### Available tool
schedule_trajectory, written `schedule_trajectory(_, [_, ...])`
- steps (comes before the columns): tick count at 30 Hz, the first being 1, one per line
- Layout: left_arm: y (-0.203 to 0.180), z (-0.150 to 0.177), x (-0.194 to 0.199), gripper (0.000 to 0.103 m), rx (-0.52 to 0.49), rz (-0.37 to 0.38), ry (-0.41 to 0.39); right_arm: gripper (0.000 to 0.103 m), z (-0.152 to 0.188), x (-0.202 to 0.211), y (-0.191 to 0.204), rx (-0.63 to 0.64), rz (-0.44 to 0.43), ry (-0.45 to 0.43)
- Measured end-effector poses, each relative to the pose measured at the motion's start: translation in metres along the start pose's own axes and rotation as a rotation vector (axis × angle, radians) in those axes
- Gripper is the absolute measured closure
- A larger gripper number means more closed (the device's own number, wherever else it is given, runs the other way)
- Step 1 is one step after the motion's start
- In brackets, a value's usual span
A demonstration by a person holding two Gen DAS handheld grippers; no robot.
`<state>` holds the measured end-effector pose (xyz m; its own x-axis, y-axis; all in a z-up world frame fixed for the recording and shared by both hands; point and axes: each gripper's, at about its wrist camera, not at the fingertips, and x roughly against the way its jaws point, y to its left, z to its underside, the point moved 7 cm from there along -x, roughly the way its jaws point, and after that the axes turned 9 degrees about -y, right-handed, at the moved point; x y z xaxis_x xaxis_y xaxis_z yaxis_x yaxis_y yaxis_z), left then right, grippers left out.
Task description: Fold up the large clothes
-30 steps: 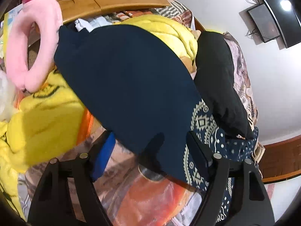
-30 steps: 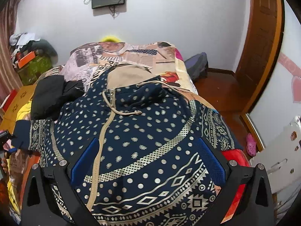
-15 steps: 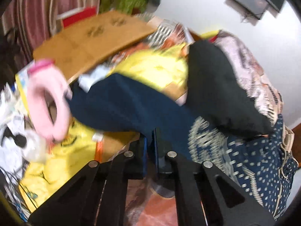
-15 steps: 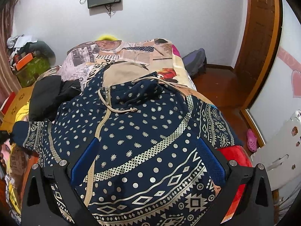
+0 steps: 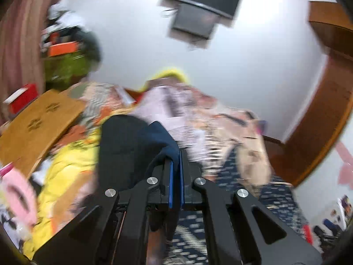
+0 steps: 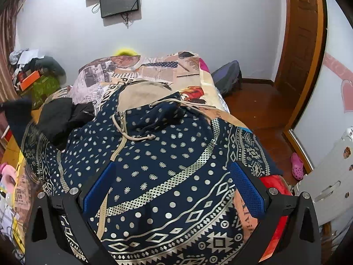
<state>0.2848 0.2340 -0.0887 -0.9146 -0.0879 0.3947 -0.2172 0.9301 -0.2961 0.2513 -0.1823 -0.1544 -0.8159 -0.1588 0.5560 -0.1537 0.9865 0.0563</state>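
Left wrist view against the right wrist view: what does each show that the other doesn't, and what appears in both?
Left wrist only: the left tongs shut on the hoodie's navy sleeve cuff, and a wooden board.

Right wrist only: the right tongs open over the hoodie's front, its drawstring, a pink shoe on the floor and a white cabinet.

Both: the patterned hoodie, black garment, printed bedsheet, wall screen and wooden door.

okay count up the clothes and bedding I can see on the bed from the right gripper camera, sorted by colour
Navy patterned hoodie: 1
Black garment: 1
Newspaper-print bedsheet: 1
Yellow item behind the far end of the bed, too hidden to identify: 1
Total: 4
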Motion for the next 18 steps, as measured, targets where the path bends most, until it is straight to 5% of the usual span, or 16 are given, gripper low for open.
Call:
schedule_trajectory(6, [-0.098,0.017,-0.018,0.100,-0.082,0.190,0.066,0.001,0.000,0.006,-0.015,-0.026,0.004,-0.012])
schedule_trajectory(18, [-0.206,0.166,-0.052,0.100,-0.279,0.328,0.395,0.001,0.007,0.011,-0.026,-0.015,0.002,-0.006])
